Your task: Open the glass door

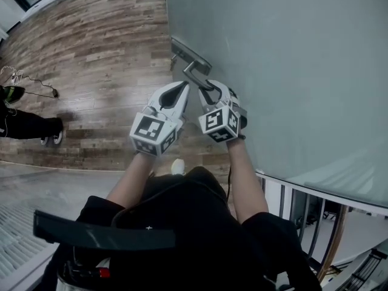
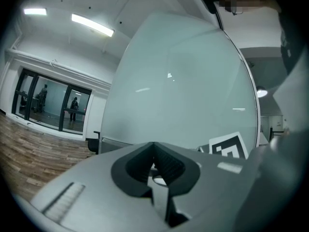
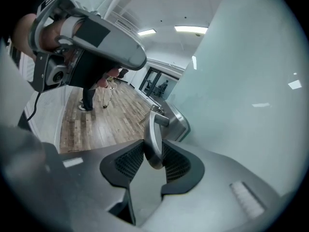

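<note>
The frosted glass door [image 1: 291, 59] fills the right side of the head view. Its metal lever handle [image 1: 195, 71] juts from a plate near the door's left edge. My right gripper [image 1: 209, 88] is shut on the free end of the lever. In the right gripper view the lever [image 3: 153, 129] stands pinched between the dark pads of that gripper [image 3: 153, 153]. My left gripper [image 1: 182, 90] hovers just left of the handle, apart from it, jaws together. Nothing lies between the tips of the left gripper [image 2: 154, 161], which faces the glass door [image 2: 183, 95].
Wood flooring [image 1: 103, 47] spreads left of the door. A person's legs [image 1: 27, 125] stand at the far left, with a cable [image 1: 30, 86] on the floor nearby. Railing posts [image 1: 315, 223] show at the lower right. Dark-framed glazing [image 2: 53, 105] lines the far wall.
</note>
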Tool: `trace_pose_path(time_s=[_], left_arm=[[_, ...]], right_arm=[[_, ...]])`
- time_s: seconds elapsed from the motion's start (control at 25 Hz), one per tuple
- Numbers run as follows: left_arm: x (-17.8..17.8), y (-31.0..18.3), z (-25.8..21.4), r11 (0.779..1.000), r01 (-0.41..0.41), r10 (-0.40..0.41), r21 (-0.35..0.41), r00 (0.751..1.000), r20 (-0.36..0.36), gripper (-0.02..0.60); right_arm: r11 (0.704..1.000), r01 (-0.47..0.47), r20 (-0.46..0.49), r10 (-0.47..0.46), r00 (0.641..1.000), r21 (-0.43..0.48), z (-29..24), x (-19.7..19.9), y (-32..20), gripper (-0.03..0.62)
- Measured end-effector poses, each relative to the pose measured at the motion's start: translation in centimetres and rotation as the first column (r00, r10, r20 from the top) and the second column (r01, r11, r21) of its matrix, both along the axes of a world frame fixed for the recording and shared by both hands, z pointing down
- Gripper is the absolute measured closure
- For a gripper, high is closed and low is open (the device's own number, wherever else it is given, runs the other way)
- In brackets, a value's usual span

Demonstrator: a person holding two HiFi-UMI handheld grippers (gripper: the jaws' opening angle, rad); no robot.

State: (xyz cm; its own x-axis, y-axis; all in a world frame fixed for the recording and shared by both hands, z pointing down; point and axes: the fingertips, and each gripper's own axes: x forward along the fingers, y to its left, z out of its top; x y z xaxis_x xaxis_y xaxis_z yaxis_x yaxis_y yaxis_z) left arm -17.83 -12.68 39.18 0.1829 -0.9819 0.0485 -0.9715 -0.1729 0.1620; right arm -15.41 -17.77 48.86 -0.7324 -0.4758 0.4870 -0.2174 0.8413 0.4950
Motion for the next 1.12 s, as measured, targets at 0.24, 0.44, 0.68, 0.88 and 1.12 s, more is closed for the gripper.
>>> trace_pose_path(time_s=[0.24, 0.44, 0.68, 0.88, 1.12], left_arm=[[-0.3, -1.5, 1.0, 1.000, -0.015, 0.015, -0.016, 1.000, -0.004, 0.583], [0.0, -3.9, 0.8, 0.999, -0.024, 0.023, -0.027, 1.000, -0.008, 0.583], [-0.2, -5.9, 1.6, 0.999, -0.019, 0.019, -0.028, 1.000, 0.009, 0.583], [0.2, -9.5, 1.2, 0.999, -0.017, 0.017, -0.039, 1.000, 0.016, 0.583], [0.5, -11.2, 0.8, 0.999, 0.000, 0.001, -0.039, 1.000, 0.025, 0.583]], right_arm=[[0.999, -0.032, 0.010, 0.032, 0.999, -0.027, 0.3, 0.7, -2.7, 0.476], [0.997, -0.057, 0.033, 0.059, 0.998, -0.054, -0.3, 0.9, -5.3, 0.476], [0.992, -0.093, 0.043, 0.097, 0.994, -0.088, 0.3, 0.9, -6.9, 0.476], [0.985, -0.119, 0.050, 0.126, 0.991, -0.124, 0.1, 1.3, -9.8, 0.476], [0.978, -0.158, 0.058, 0.167, 0.984, -0.134, 0.1, 1.4, -10.9, 0.476]])
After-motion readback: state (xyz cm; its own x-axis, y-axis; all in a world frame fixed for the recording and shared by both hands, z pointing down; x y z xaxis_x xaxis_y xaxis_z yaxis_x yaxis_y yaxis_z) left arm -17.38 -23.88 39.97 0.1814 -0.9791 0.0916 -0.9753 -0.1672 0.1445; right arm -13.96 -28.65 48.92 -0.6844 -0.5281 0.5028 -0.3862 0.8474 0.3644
